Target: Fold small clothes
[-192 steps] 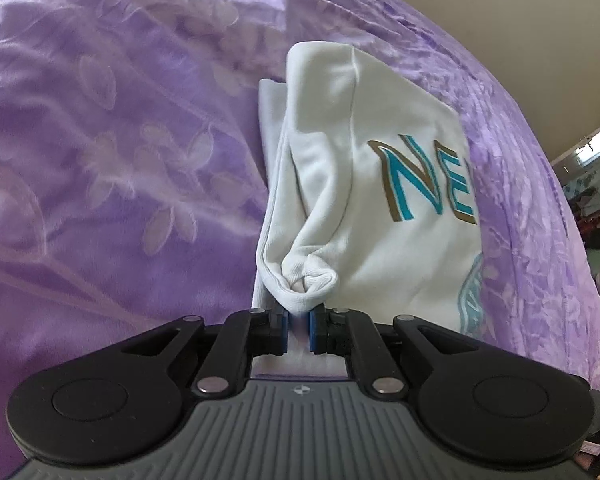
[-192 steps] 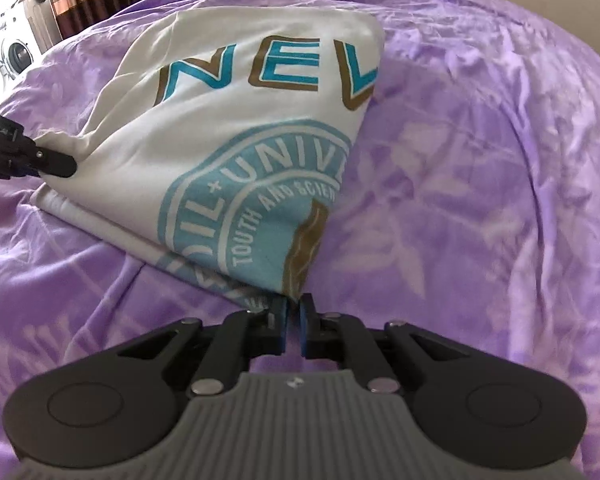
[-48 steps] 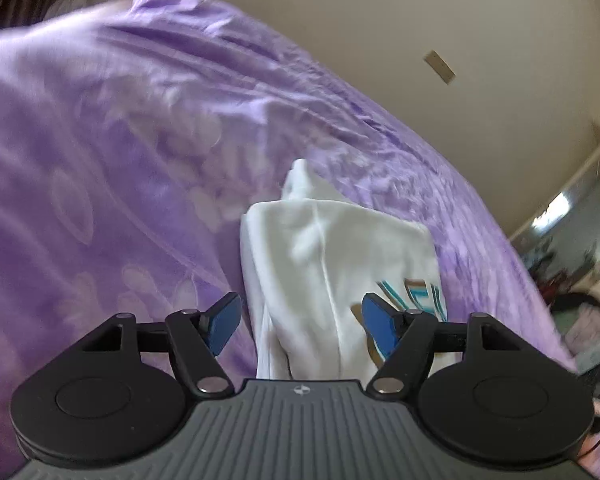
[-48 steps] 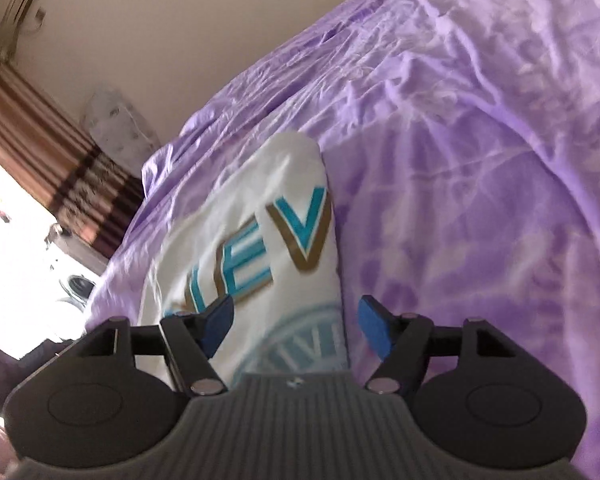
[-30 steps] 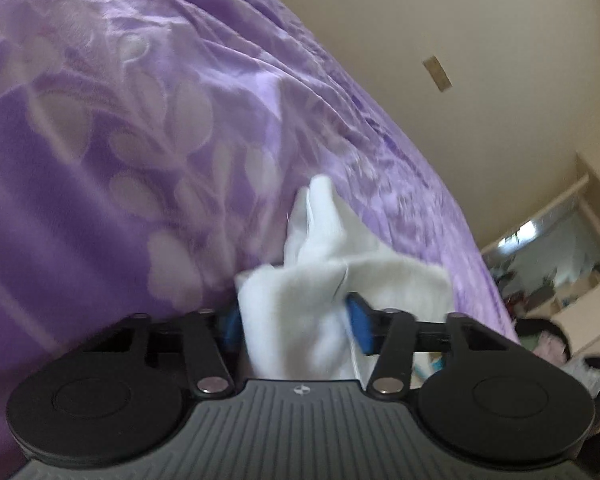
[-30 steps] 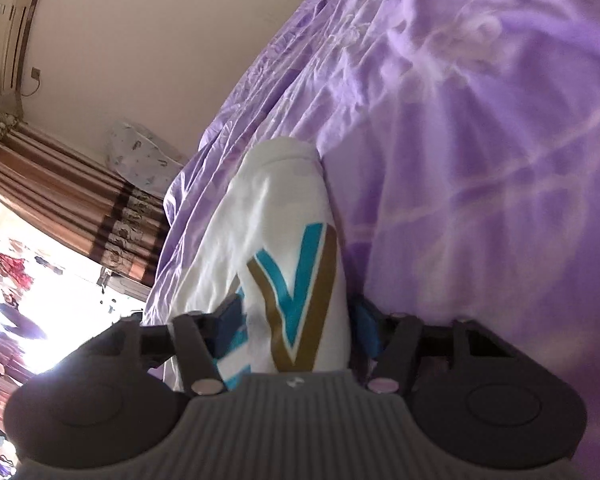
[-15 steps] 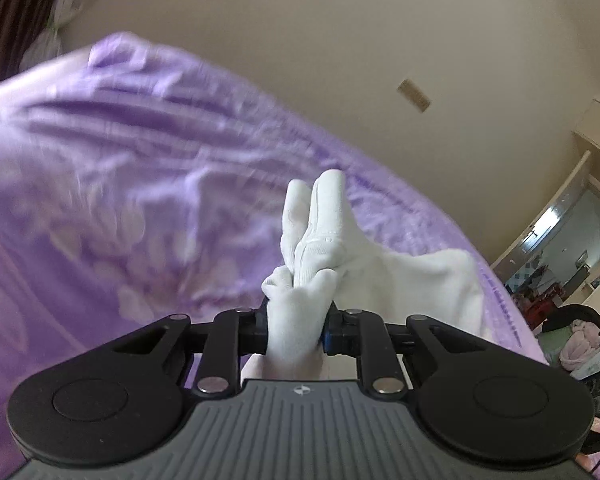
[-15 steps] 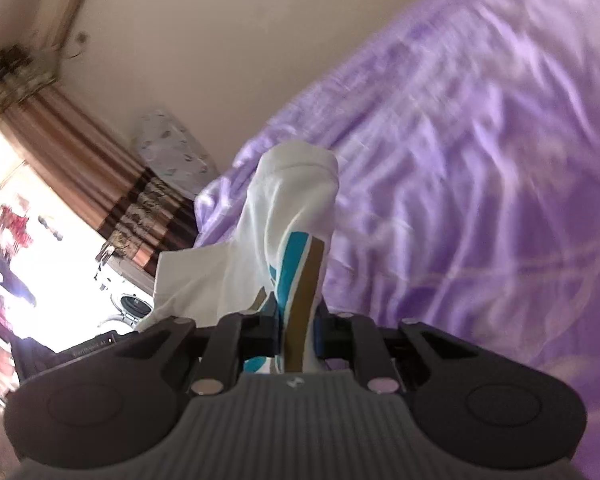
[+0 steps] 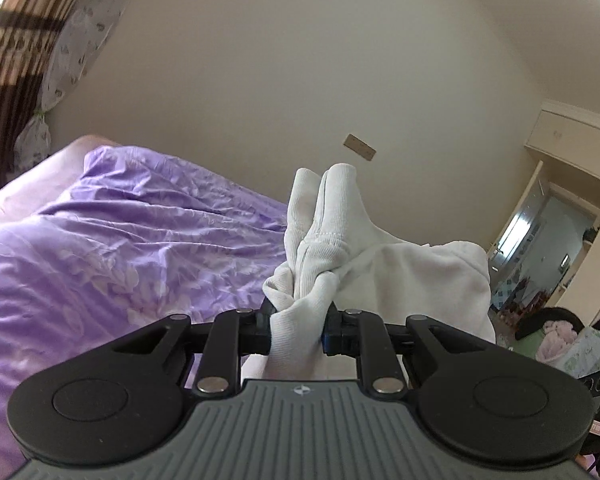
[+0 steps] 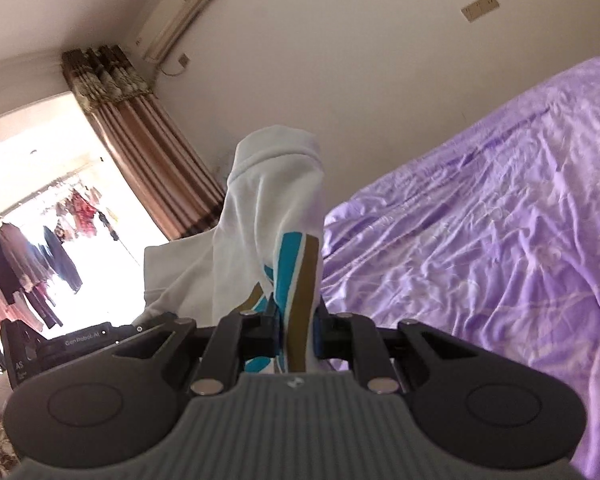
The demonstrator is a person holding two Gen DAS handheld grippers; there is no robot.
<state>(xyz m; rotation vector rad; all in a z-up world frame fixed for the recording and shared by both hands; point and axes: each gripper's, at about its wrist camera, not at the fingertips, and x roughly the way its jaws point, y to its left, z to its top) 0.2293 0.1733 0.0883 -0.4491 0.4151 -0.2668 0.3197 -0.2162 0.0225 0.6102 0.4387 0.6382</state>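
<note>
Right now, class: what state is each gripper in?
Left gripper: shut on the white printed cotton garment.
Right gripper: shut on the same garment.

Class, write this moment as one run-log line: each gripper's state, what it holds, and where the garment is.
left gripper: shut on white shirt | right gripper: shut on white shirt | shirt: lifted above purple bedspread

White garment (image 9: pixel 400 276) lower part hidden behind left tool (image 9: pixel 298 330), printed lettering (image 10: pixel 296 280) mostly folded away

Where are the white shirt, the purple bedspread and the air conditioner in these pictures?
white shirt (image 9: pixel 412 280): left wrist view, on the plain cloth draped right of the pinched bunch.
purple bedspread (image 10: pixel 480 248): right wrist view, on its wrinkled top surface.
air conditioner (image 10: pixel 178 14): right wrist view, on the front of the wall unit.
</note>
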